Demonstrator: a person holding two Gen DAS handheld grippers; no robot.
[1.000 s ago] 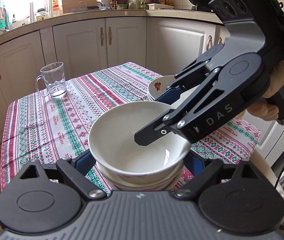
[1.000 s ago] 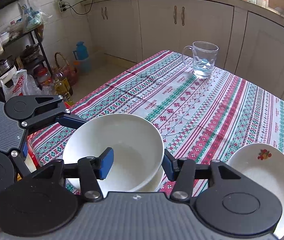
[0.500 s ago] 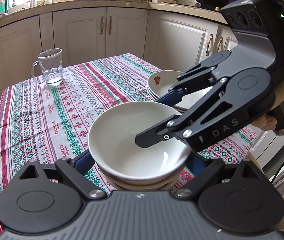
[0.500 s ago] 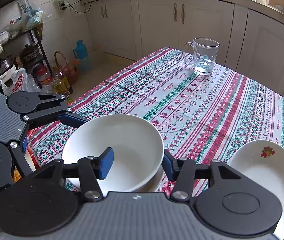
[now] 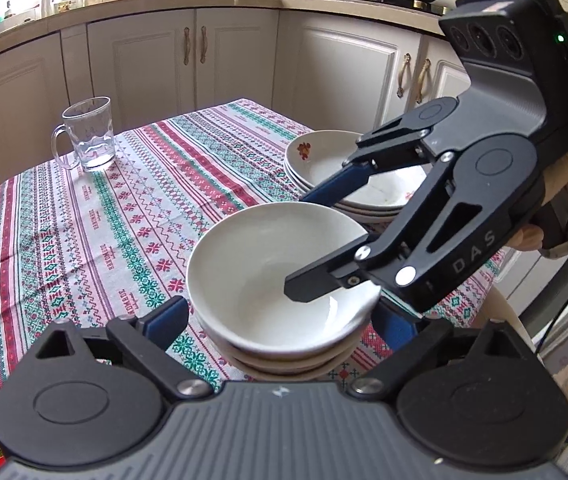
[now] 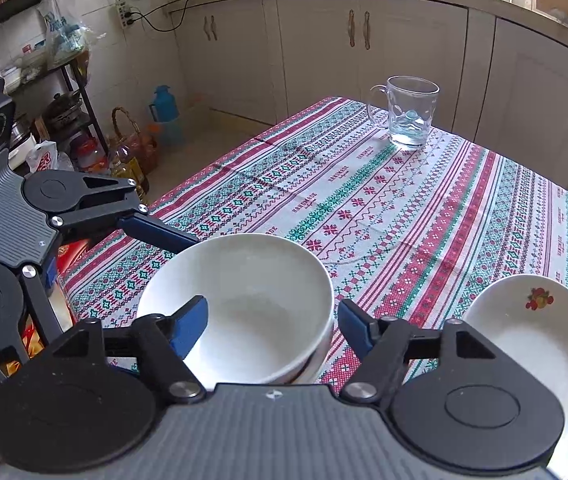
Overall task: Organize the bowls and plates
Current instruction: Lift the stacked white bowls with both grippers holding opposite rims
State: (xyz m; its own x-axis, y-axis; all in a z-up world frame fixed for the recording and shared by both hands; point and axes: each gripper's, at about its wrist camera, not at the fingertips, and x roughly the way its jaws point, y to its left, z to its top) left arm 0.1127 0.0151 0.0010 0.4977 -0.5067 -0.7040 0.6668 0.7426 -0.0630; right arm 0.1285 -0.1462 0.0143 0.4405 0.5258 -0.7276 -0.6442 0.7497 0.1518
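Counter [image 5: 95, 216], draped in a striped red, green and white patterned cloth, carrying all the tableware; pale kitchen cabinets [image 5: 155, 64] stand behind it. Right gripper [image 6: 271, 320], seen from its own camera at 6 o'clock: its jaws are opening, one blue pad inside the top bowl's rim and the other outside it, neither pressing on the rim, so the bowl is released. In the left wrist view the same right gripper reaches in from 3 o'clock, a hand [image 5: 564, 204] behind it. Left gripper [image 5: 279, 320], at 6 o'clock in its own view: jaws opening and spread wide, one pad on each side of the bowl stack, apart from its walls; grasping nothing. Stack of bowls [image 5: 279, 280], plain white, nested upright near the counter's near edge, the top bowl seated in those beneath. Stack of plates [image 5: 324, 160], white with a small red flower motif, at 2 o'clock from the bowls in the left wrist view and just beside them; at 4 o'clock in the right wrist view. Glass mug [image 6: 408, 112], clear, upright, with a little water at the bottom, well apart from the crockery toward the counter's far side
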